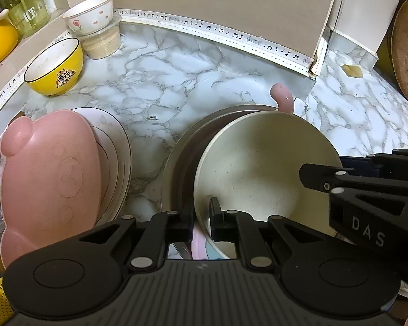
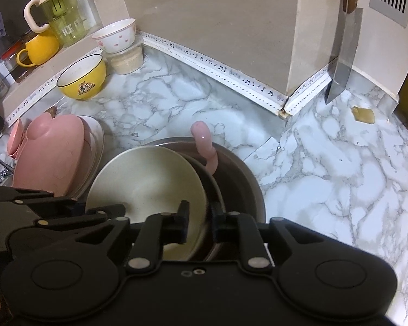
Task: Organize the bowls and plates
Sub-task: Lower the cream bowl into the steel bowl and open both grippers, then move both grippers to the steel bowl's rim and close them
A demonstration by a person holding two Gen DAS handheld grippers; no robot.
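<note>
Closest to the left wrist camera is the left gripper (image 1: 201, 217), and its jaws are pinched down narrow on the near rim of the cream plate (image 1: 263, 168), one finger outside the rim and one inside. That plate stands tilted on edge inside a grey metal basin (image 1: 176, 163), with a pink handle (image 1: 283, 96) poking up behind it. Coming in from the right side is the right gripper (image 1: 307, 175), its tip over the plate's face; can't tell from here whether it's touching. Off to the left sits a pink bear-shaped dish (image 1: 49, 176) leaning on a stack of white plates (image 1: 117, 157). Further back there's a yellow bowl (image 1: 55, 66) and a white bowl with pink hearts (image 1: 91, 13) sitting on a lidded tub (image 1: 103, 40), all on the marble countertop (image 1: 176, 68).

Right wrist view now: the right gripper (image 2: 200, 217) has its fingers nearly closed around the cream plate (image 2: 144, 179) edge, left finger on the face, right finger behind it. Same basin (image 2: 244, 184) around it. The left gripper (image 2: 106, 209) shows at the left edge. On the window ledge are a yellow mug (image 2: 40, 47) and a green bottle (image 2: 59, 16), and a cleaver (image 2: 342, 62) hangs by the wall at right.
</note>
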